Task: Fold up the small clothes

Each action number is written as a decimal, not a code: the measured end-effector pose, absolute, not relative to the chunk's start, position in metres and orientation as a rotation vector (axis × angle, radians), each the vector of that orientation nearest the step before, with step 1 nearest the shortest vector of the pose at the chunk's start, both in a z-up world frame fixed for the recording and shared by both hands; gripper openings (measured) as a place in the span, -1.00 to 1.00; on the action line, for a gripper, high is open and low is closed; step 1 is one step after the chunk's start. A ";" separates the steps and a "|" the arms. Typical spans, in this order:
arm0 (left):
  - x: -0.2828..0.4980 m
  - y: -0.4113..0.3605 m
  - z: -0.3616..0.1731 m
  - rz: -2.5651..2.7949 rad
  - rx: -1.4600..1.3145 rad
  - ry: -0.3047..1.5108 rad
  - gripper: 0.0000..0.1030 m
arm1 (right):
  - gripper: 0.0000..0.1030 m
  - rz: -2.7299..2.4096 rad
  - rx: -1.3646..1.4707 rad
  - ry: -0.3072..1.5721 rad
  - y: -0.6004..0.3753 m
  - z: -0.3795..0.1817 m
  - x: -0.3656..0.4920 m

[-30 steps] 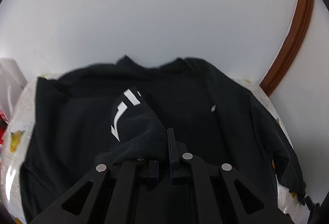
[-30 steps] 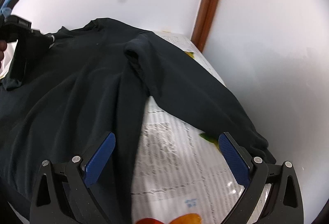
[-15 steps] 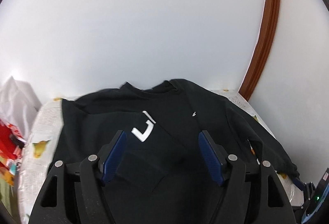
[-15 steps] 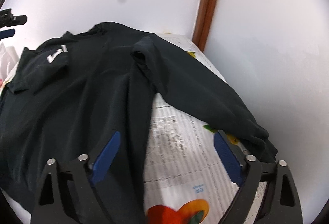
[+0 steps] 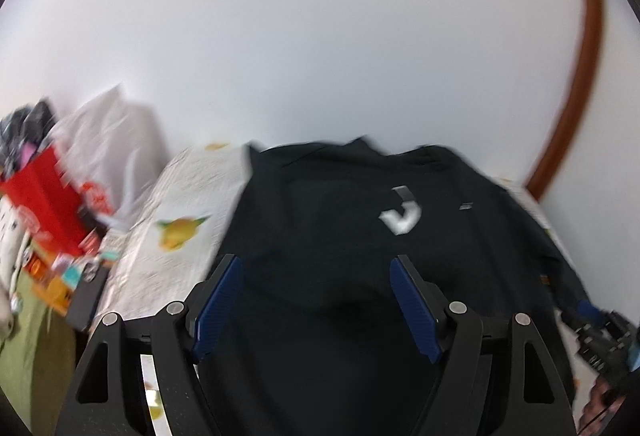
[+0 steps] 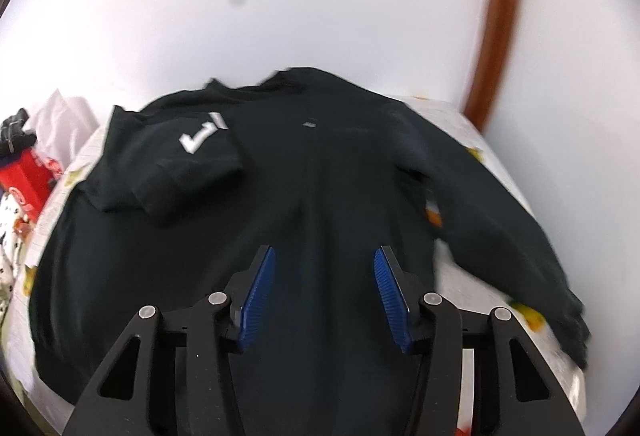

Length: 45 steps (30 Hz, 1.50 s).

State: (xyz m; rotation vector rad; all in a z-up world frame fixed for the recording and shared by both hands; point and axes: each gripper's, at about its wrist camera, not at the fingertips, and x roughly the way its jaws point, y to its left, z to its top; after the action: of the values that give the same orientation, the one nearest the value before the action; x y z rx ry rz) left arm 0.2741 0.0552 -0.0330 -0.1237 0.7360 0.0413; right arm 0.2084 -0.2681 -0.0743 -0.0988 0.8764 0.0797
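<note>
Ahead of both grippers, black sweatshirt (image 6: 320, 196) lies flat on the printed sheet (image 5: 180, 204). Left gripper (image 5: 316, 300) spread wide, empty. Right gripper (image 6: 324, 292) likewise, sleeve (image 6: 188, 164) folded across ahead-left.

**Black sweatshirt spread over a patterned white cover**

A table (image 6: 460, 280) draped in a white cover printed with yellow-green fruit carries a black sweatshirt (image 6: 320, 196), laid flat with its collar at the far edge. The left sleeve (image 6: 188, 164), marked with a white emblem, is folded in across the chest. The right sleeve (image 6: 500, 204) stretches out toward the near right corner, lying on bare cover.
</note>
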 end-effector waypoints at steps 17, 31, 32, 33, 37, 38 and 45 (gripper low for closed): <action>0.260 0.126 -0.141 0.081 -0.101 0.994 0.45 | 0.27 0.367 -0.382 1.004 -0.061 -0.175 0.307; 0.246 0.118 -0.157 0.047 -0.109 1.005 0.45 | -0.91 0.342 -0.200 0.886 -0.138 -0.106 0.322; 0.246 0.118 -0.159 0.049 -0.112 1.010 0.45 | -0.91 0.326 -0.187 0.882 -0.145 -0.102 0.331; 0.247 0.118 -0.162 0.051 -0.115 1.014 0.45 | -0.91 0.298 -0.166 0.878 -0.159 -0.096 0.337; 0.246 0.115 -0.169 0.062 -0.108 1.018 0.45 | -0.91 0.183 -0.060 0.863 -0.221 -0.075 0.362; 0.246 0.115 -0.171 0.066 -0.106 1.018 0.45 | -0.91 0.167 -0.036 0.864 -0.233 -0.074 0.366; 0.242 0.108 -0.171 0.083 -0.088 1.017 0.45 | -0.92 0.047 0.064 0.905 -0.304 -0.091 0.378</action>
State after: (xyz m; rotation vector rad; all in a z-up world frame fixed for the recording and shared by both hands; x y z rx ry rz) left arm 0.2420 0.1078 -0.1707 -0.0878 1.0166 0.0832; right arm 0.3781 -0.3039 -0.0912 0.0636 0.9053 0.0471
